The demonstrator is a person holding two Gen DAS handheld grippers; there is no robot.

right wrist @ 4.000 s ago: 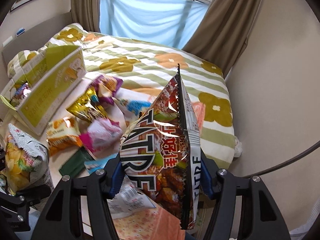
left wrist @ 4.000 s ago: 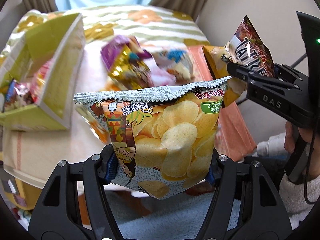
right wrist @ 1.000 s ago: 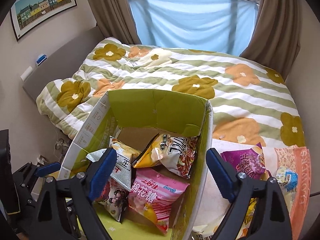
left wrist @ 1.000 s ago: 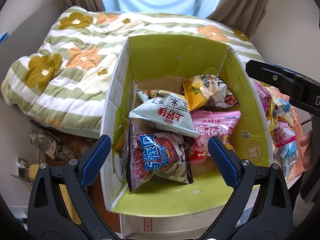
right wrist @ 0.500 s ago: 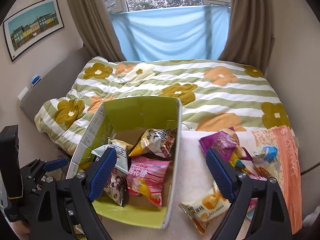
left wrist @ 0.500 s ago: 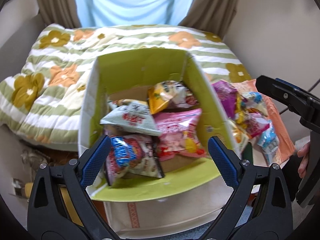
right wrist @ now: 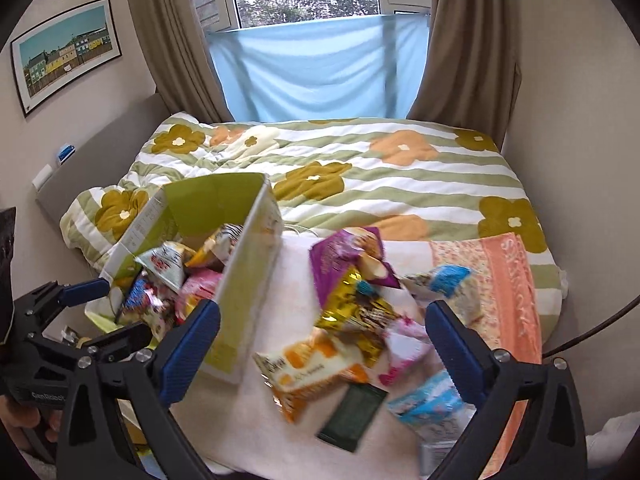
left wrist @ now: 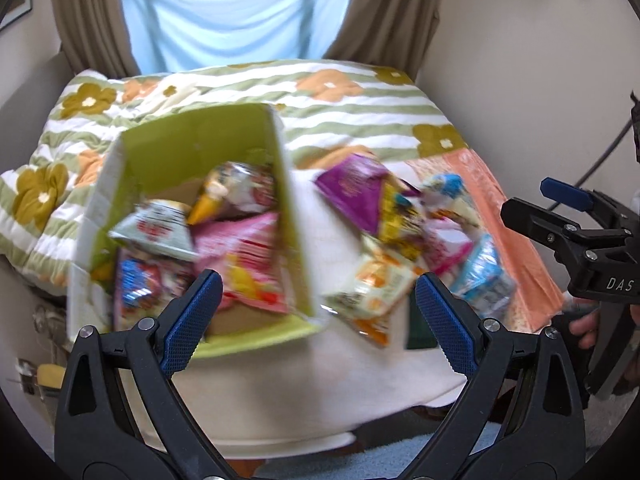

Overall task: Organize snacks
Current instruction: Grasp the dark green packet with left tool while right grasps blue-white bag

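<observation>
Both chip bags held four seconds ago now lie in the box (left wrist: pixel 296 240) at 10 o'clock, the left gripper (left wrist: pixel 318 304) and right gripper (right wrist: pixel 322 340) gaping empty, while only the right view shows the dark packet (right wrist: pixel 352 414).

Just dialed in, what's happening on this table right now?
Snack sorting is under way. Both grippers, left and right, are open and empty, hovering above the table. The green cardboard box already holds several bags. A loose pile waits beside it: a purple bag, a gold packet, an orange-and-white bag, and more.
</observation>
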